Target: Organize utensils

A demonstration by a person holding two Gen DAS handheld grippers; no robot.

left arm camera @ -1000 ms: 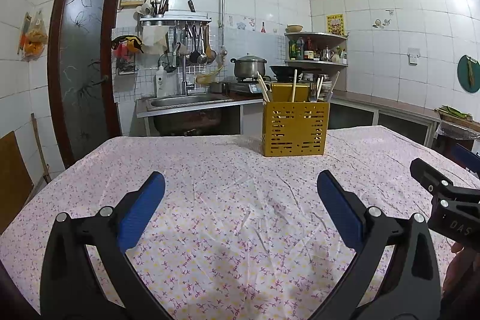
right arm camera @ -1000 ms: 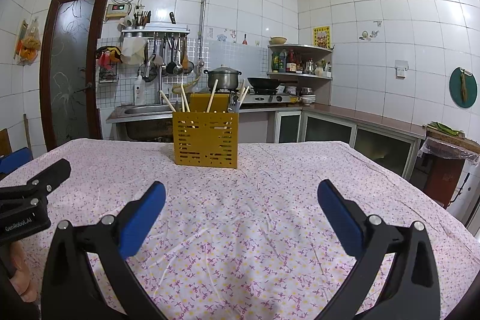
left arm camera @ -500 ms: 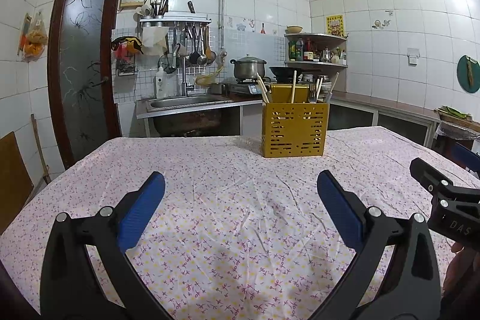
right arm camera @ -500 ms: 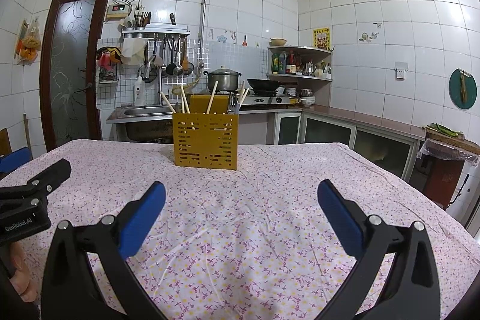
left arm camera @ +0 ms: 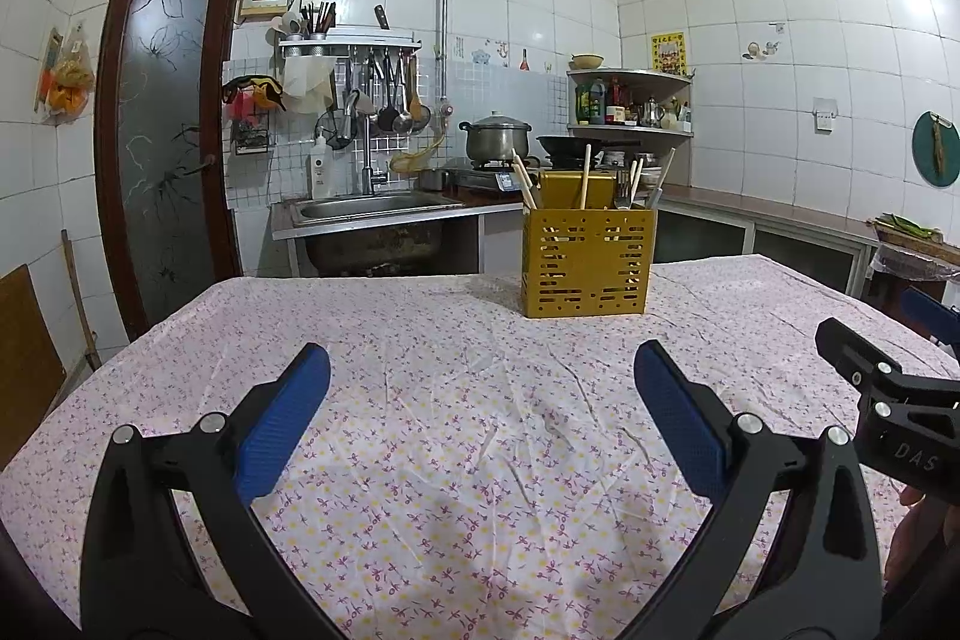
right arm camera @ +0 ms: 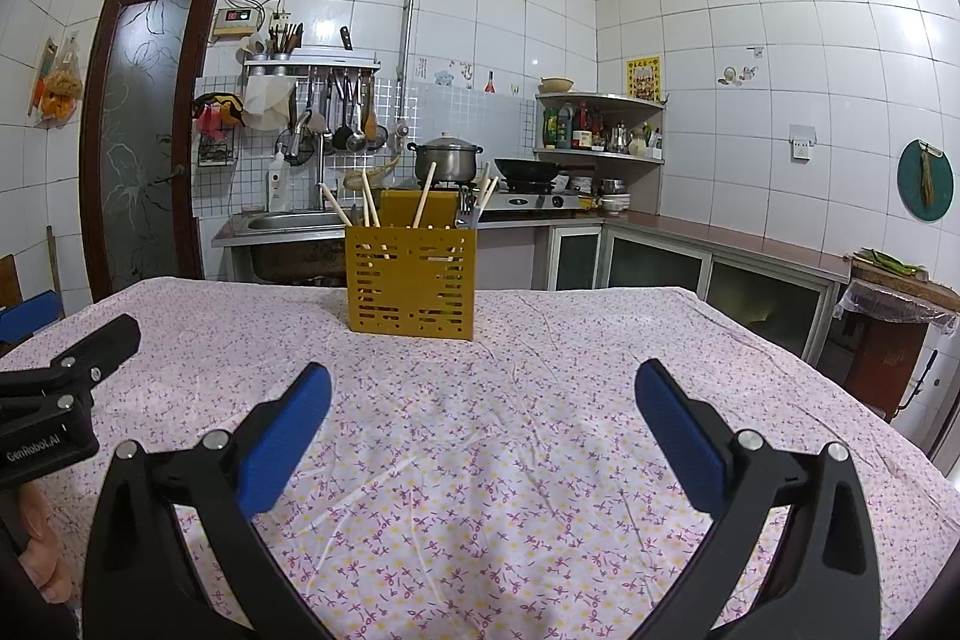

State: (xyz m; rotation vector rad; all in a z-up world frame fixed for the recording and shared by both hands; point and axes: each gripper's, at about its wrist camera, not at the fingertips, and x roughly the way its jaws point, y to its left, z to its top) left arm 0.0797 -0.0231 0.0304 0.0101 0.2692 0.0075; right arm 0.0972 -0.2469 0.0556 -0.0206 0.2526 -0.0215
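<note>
Barely anything's changed in the last second: both tongs, left (left arm camera: 482, 400) and right (right arm camera: 483, 403), stay spread wide and empty over the worktop (left arm camera: 420, 436), caddy (right arm camera: 411, 282) at 12 o'clock already holding chopsticks (right arm camera: 423, 193) and fork (right arm camera: 467, 207), so finished or starting, can't say.

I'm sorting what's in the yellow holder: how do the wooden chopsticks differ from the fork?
The chopsticks are pale wood; the fork is grey metal. The chopsticks lean at scattered angles across the yellow holder; the fork stands near its right end. The chopsticks stick up higher than the fork. Both stand inside the holder, ends poking out.
</note>
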